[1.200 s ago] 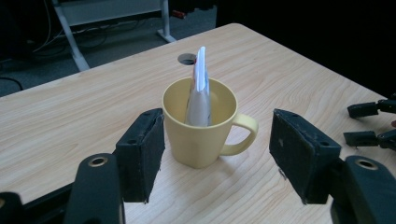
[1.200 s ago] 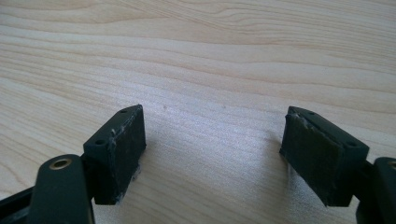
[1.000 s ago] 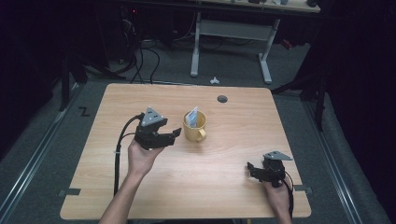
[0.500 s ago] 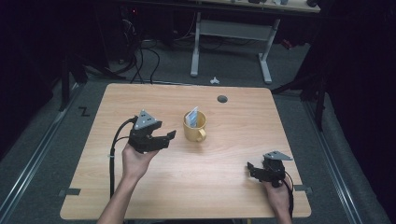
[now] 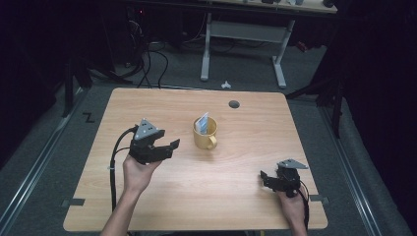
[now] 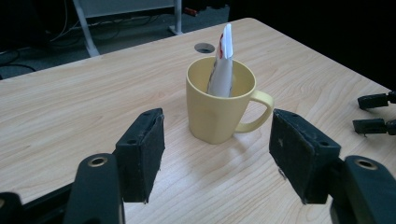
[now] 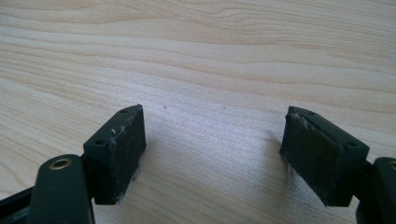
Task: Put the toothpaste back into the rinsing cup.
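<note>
A yellow mug (image 5: 205, 135) stands upright near the middle of the wooden table (image 5: 246, 147), its handle toward the near side. A white packet (image 5: 201, 123) sticks up out of it. My left gripper (image 5: 169, 147) hovers just left of the mug, pointing at it, open and empty. In the left gripper view the mug (image 6: 219, 107) and packet (image 6: 222, 65) stand a short way beyond the spread pads (image 6: 142, 154). My right gripper (image 5: 264, 177) rests low at the near right, open. Bare wood shows between its pads (image 7: 119, 149) in the right gripper view.
A round cable hole (image 5: 234, 104) lies in the table behind the mug. The right gripper's jaw tips (image 6: 376, 114) show at the far right of the left gripper view. Beyond the far edge are a white desk frame (image 5: 241, 29) and floor cables (image 5: 147, 59).
My left gripper has drawn back a little to the left and nearer, away from the mug, still open. The right gripper and the mug have not moved.
</note>
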{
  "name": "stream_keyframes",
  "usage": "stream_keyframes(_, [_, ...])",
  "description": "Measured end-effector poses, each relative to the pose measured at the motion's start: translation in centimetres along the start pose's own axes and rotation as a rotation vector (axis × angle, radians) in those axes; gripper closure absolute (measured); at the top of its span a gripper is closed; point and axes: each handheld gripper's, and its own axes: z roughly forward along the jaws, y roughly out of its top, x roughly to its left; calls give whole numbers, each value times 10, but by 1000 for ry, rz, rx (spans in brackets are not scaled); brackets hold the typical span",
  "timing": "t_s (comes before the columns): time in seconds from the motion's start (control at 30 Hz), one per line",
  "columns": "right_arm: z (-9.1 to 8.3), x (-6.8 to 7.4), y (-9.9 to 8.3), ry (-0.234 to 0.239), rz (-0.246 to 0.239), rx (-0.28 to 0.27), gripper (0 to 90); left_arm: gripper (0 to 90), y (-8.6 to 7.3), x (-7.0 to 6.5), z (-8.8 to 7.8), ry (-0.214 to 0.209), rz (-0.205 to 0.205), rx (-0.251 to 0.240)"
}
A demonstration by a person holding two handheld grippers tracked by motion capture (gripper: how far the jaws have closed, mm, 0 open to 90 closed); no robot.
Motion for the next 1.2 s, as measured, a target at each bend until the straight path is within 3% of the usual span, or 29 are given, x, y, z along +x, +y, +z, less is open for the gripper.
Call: stream_keyframes(1.2, [0,0,0,-1,0,0,218,361,-36,16,-12,39,-76,14])
